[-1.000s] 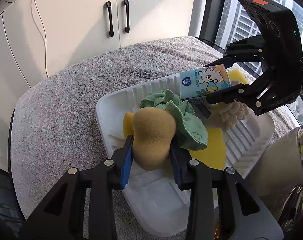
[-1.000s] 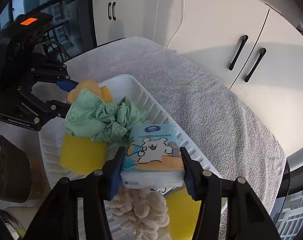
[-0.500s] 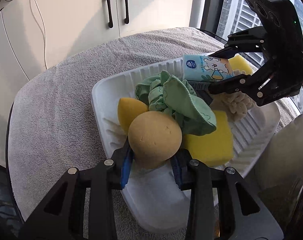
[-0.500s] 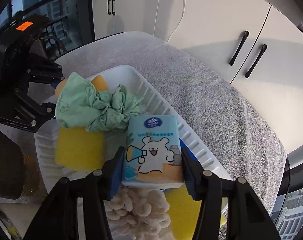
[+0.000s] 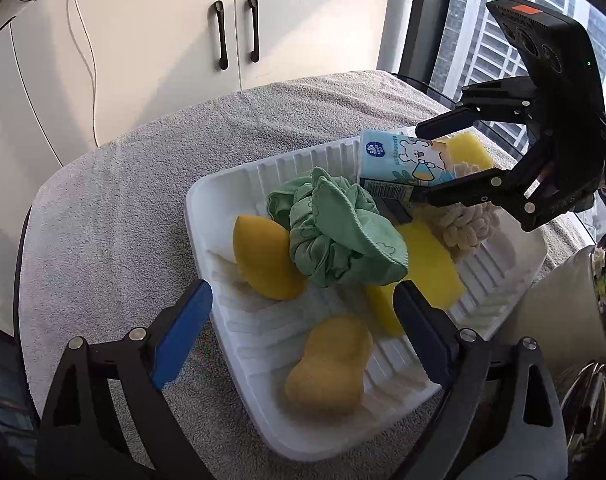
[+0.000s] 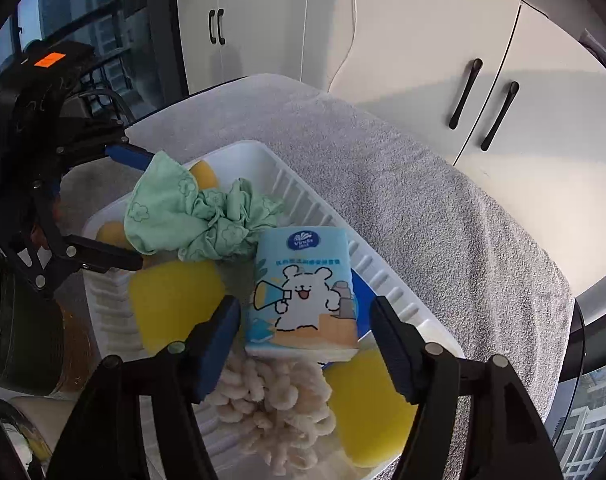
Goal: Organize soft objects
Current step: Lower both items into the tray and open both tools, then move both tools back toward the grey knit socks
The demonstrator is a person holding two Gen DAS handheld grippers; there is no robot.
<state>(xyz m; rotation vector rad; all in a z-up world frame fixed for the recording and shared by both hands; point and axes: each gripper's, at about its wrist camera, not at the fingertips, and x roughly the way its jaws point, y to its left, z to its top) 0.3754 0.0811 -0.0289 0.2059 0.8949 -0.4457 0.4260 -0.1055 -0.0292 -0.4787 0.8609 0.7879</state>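
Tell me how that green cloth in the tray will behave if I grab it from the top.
The green cloth is crumpled in loose folds, so it will probably be floppy and unfurl as it lifts. It looks thin and likely light. It drapes over the yellow sponge, so it may drag that a little.

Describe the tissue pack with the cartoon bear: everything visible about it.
The tissue pack is a soft rectangular packet in glossy pale-blue wrap, printed with a white bear holding a megaphone and a round blue logo on top. It lies tilted in the white tray, propped on the cream chenille mop head. The right tool brackets it, jaws opening, pads just clear.
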